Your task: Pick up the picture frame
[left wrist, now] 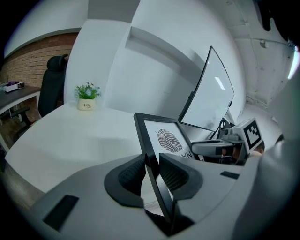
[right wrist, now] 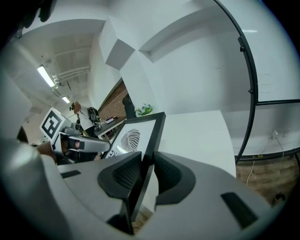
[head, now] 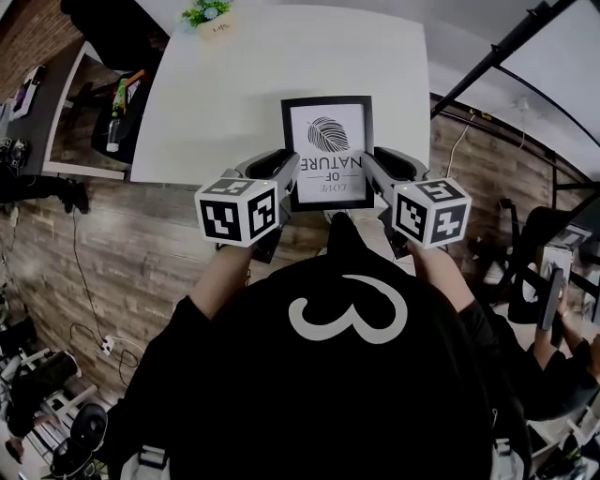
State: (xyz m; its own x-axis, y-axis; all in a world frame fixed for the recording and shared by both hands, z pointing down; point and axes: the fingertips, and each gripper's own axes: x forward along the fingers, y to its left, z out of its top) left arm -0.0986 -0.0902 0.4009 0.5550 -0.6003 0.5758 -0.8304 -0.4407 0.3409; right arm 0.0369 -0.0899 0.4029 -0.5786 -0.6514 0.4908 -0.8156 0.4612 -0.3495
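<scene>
Tabletop point(head: 234, 94) white, floor point(head: 141, 253) wood-plank, left gripper point(head: 287, 161) and right gripper point(head: 369, 157) clamped on picture frame point(head: 327, 136), seemingly raised

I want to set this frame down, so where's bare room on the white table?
Nearly all the white table is bare: the stretch between the potted plant at its far edge and the picture frame at the near edge. Crowded only there, where the left gripper and right gripper clamp the frame.
</scene>
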